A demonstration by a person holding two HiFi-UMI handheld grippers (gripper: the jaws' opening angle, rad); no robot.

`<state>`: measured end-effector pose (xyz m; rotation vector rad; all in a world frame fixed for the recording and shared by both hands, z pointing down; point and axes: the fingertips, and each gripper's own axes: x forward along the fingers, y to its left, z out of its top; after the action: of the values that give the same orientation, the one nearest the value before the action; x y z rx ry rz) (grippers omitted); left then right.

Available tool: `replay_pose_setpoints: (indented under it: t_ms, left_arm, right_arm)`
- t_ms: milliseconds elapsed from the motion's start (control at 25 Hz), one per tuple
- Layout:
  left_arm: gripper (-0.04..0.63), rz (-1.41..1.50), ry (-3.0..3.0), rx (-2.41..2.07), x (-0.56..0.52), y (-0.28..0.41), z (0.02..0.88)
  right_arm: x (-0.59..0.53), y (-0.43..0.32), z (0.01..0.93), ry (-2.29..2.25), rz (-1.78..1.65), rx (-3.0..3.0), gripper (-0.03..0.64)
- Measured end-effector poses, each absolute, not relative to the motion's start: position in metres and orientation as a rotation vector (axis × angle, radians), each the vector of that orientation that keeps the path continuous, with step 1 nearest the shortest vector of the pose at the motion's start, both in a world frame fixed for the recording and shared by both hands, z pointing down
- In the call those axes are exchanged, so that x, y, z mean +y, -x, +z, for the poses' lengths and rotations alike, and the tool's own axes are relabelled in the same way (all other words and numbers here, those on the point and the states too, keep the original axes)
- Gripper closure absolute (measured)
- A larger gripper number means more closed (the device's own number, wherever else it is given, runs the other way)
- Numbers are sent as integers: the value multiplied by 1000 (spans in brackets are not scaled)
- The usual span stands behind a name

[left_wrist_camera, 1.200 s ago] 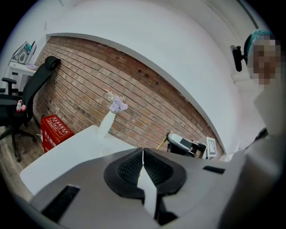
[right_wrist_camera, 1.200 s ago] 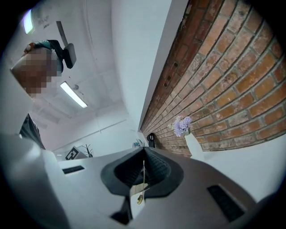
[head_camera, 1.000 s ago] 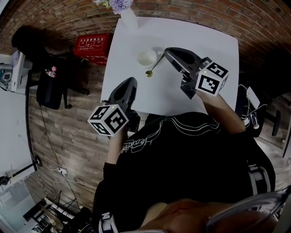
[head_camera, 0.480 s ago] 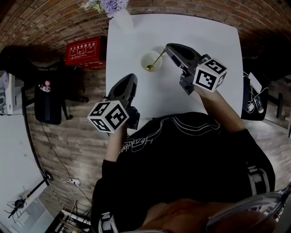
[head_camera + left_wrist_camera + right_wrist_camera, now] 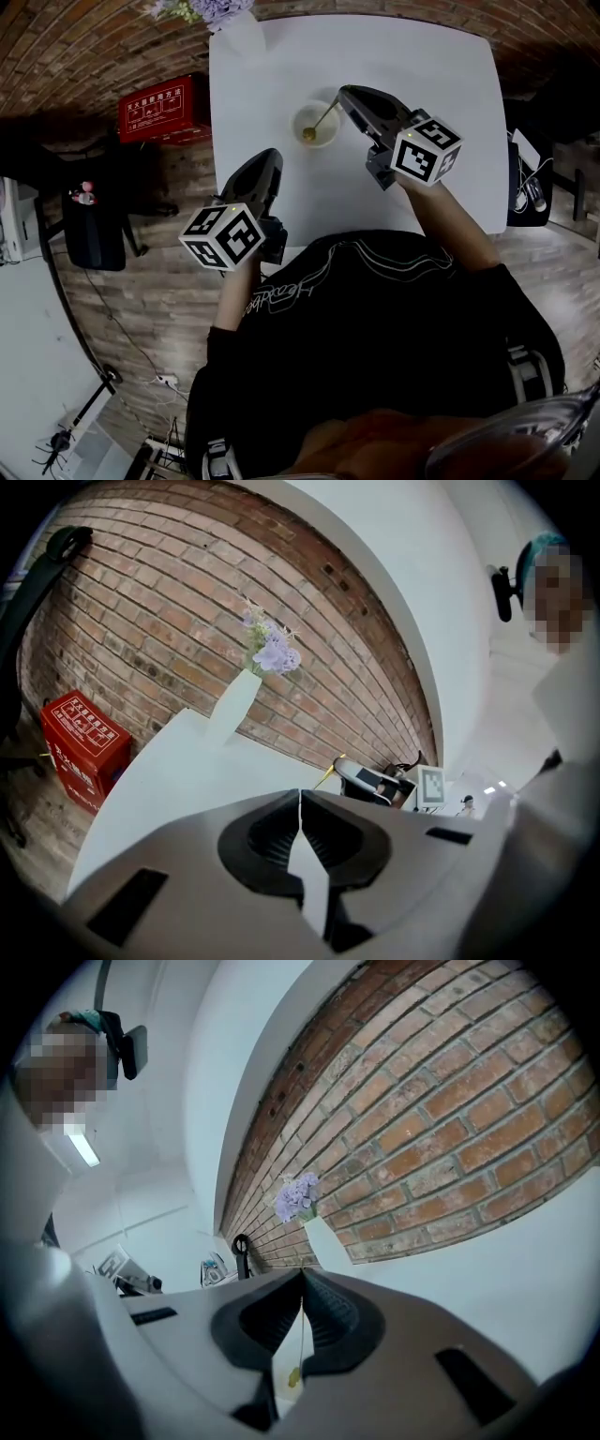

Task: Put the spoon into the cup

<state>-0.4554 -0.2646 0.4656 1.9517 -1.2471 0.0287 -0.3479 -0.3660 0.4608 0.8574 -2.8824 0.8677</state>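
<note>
**Spoon's bowl end inside the cup, handle in the right gripper**

Slanting down from upper right to lower left in the head view: thin gold spoon (image 5: 320,118), bowl end low inside the rim of the white cup (image 5: 297,126), toward its near left side. Cannot tell whether touching the cup's bottom or wall. Clamped at the upper end of the handle by the right gripper (image 5: 343,95), jaws clenched on the stem. Confirmed in the right gripper view: narrow gold stem (image 5: 301,1330) running down between the closed pads, small bowl hanging below.

Around the cup, plain white counter (image 5: 422,56), with the cup near its middle. At the far left corner, white vase (image 5: 242,36) with purple flowers (image 5: 221,9), well apart from the cup.

At the counter's near left edge, left gripper (image 5: 271,156), pointing toward the cup but clear of it. Jaws closed together, pads meeting, nothing between them.

Beyond the counter on the left, on the wooden floor by the brick wall, red box (image 5: 156,107).
</note>
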Motion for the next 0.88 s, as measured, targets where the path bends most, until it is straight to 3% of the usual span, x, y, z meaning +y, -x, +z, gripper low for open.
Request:
replay_pose_setpoints:
  t_ms: [880]
  left_arm:
    - [588, 80, -1895, -1173, -285, 463, 518]
  right_arm:
    - [-375, 351, 522, -922, 971, -2800, 617]
